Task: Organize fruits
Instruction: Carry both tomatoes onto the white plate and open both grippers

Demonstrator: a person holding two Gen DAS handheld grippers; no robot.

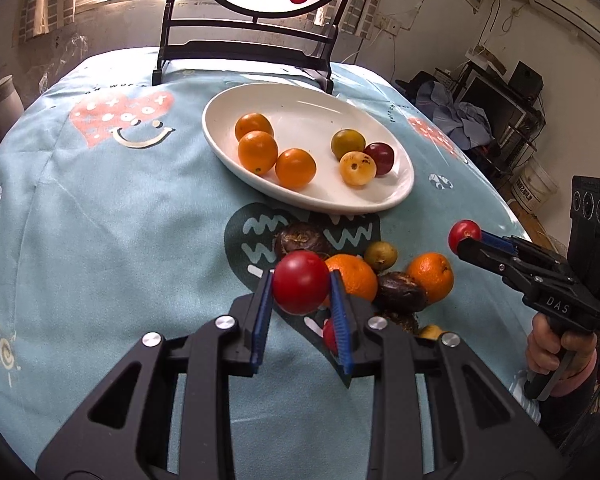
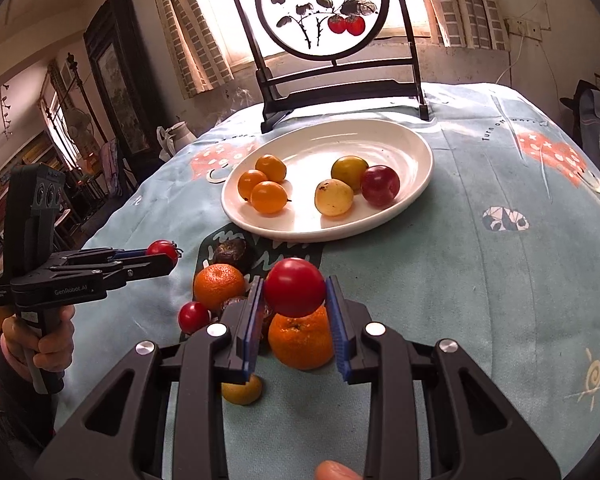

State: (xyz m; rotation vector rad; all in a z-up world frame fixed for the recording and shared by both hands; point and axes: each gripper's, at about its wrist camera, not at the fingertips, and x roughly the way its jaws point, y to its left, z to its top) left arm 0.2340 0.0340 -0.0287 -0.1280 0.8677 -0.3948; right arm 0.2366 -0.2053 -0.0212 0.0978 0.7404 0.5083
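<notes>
The right gripper point(image 1: 465, 238), marked "DAS", and the left gripper point(image 2: 165, 255), marked "GenRobot.AI", each clench a cherry tomato point(image 1: 300, 282) above the heaped fruit. Bare tablecloth point(image 1: 120, 220) lies between them and the white plate point(image 1: 396, 196).

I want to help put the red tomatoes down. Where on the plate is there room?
The plate is bare along its back, behind the three orange fruits and the yellow-and-red trio. A narrow gap runs between those groups.

You held the left gripper point(image 1: 301, 294) raised and level, its blue fingers point(image 1: 261, 312) clamped on a red fruit point(image 1: 300, 282); your right gripper point(image 2: 294, 300) pinched another red fruit point(image 2: 295, 287) the same way; each hand point(image 1: 556, 350) wrapped its pistol handle, trigger squeezed.
</notes>
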